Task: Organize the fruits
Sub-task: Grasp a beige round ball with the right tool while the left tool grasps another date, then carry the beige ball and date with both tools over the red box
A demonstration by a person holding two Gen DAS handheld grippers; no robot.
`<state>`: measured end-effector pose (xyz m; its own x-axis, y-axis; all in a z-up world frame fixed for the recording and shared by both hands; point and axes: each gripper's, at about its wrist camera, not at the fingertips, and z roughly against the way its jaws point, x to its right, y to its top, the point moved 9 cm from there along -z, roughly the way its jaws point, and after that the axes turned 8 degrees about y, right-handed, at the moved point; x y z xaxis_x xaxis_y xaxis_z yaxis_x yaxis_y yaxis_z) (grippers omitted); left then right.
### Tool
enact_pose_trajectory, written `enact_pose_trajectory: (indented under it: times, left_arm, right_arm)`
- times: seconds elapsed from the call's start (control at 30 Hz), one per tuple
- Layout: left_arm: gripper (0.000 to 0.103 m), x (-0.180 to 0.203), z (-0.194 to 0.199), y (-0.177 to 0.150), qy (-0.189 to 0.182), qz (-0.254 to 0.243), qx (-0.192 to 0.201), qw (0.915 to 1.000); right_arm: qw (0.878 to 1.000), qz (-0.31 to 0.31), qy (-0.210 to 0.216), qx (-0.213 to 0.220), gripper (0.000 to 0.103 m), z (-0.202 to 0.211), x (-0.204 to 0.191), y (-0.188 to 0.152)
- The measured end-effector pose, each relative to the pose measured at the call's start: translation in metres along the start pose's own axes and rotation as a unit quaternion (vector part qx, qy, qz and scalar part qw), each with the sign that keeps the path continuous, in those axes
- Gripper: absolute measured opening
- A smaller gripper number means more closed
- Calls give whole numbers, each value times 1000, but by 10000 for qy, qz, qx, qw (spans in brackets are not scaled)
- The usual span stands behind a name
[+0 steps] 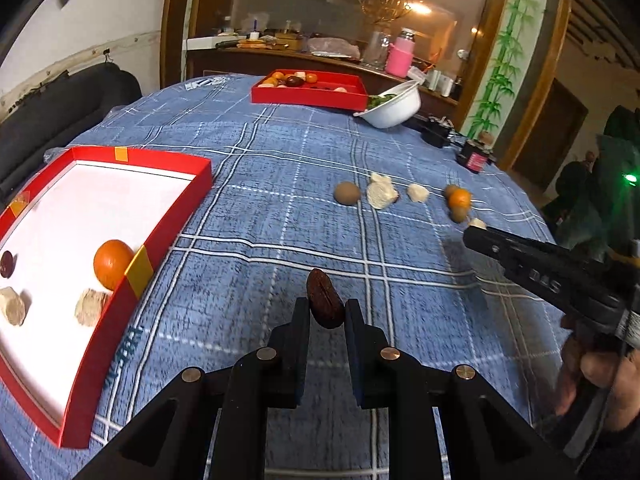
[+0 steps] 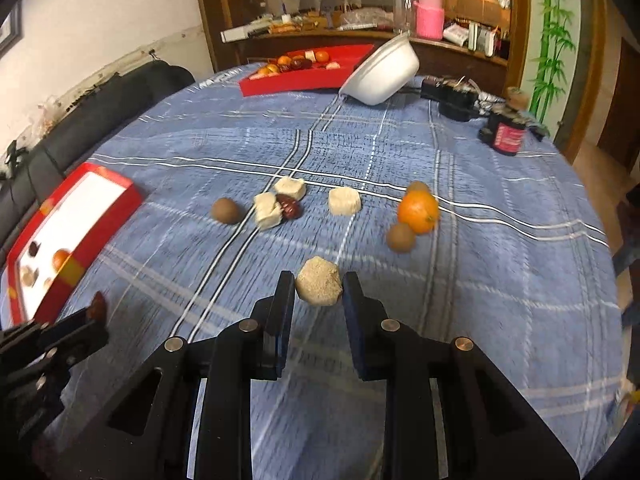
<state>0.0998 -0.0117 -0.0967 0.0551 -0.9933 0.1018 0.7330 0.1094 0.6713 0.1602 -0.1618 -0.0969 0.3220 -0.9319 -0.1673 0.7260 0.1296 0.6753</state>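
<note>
Left tongs (image 1: 327, 307) pinch a date (image 1: 325, 298); right tongs (image 2: 318, 280) clasp a blurred cake (image 2: 319, 281).

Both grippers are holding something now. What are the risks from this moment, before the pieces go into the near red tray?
1. The left gripper pinches the dark date only at its fingertips, so it may slip out above the cloth.
2. The right gripper squeezes a crumbly beige piece, which may break.
3. The orange sits against the wall of the near red tray, so a piece dropped there could bump it.
</note>
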Motion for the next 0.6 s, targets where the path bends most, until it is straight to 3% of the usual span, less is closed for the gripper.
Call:
enact_pose_trajectory:
  times: [0.23,0.6]
  left_arm:
    - [17,2,24,-6,-104,-76,253,9996]
    - [17,-9,38,-14,-72,-23,312,9995]
  right_arm:
    - [9991,34,159,404,23,53,-24,-23]
    - [9989,-36,246,408,23,66,-38,-51]
